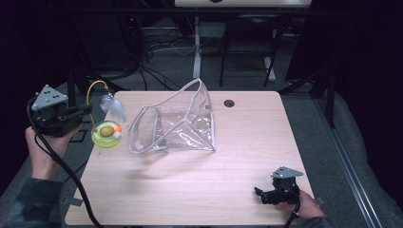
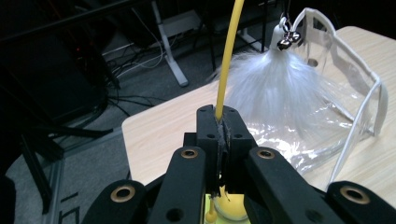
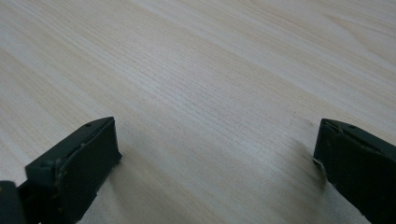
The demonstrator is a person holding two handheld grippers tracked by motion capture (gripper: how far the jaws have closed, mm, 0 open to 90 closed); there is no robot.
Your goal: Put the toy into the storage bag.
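A cat toy hangs at the table's left edge: a thin yellow wand (image 2: 229,56) arcs up to a white feather tuft (image 1: 114,105) with a small bell (image 2: 288,41), and a yellow-green round base (image 1: 106,134) holding small balls sits below. My left gripper (image 1: 87,111) is shut on the wand, jaws pressed together around it (image 2: 219,119). A clear plastic pouch (image 1: 176,123) with a white rim stands open on the table just right of the toy. My right gripper (image 1: 259,192) rests at the table's front right, open, with bare wood between its jaws (image 3: 217,149).
The light wooden table (image 1: 237,156) has a round cable hole (image 1: 229,103) near its back edge. Beyond the table are dark floor, cables and desk legs (image 1: 196,47). A person's hands and sleeves hold both grippers from the bottom corners.
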